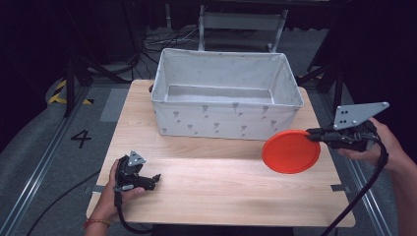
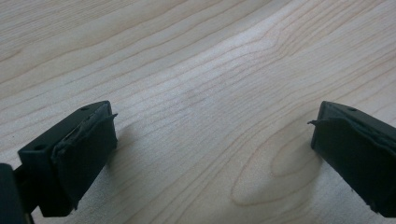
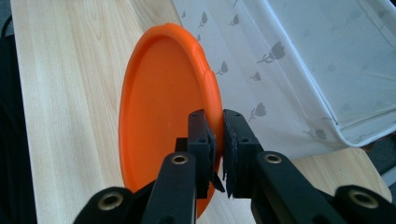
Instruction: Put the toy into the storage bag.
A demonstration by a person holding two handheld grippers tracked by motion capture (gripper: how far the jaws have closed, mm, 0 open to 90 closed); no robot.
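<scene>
The right gripper (image 3: 218, 140) pinches the rim of an orange plate (image 1: 290, 151) above the bench (image 1: 221, 196) near its right edge, just before the white fabric bin (image 1: 226, 118) (printed with small grey flowers), while the left gripper (image 1: 156, 177), jaws spread, rests near the front-left corner.
</scene>
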